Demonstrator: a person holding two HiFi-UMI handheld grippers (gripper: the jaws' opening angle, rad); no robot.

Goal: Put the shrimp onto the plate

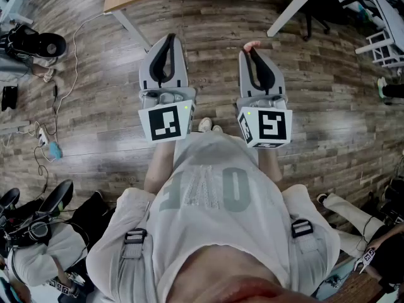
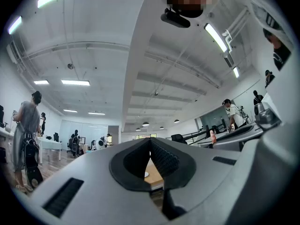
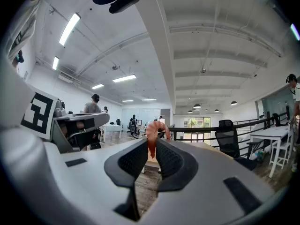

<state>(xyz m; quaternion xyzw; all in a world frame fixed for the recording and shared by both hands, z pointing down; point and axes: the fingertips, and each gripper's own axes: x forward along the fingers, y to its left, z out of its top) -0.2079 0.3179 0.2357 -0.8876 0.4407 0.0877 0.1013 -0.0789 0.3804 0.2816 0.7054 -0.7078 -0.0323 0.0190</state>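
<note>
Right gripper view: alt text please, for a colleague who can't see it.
The right gripper is closed on a pink shrimp, whose curled body sticks up above the jaw tips. Behind it lies an open office, with a black chair at right.

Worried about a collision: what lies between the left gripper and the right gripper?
In the head view, only wooden floor and, nearer the body, the person's shoes show between the left gripper and the right gripper, which holds the shrimp.

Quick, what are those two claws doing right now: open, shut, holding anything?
The left gripper is shut, with nothing between its jaws.
The right gripper is shut on the shrimp.
</note>
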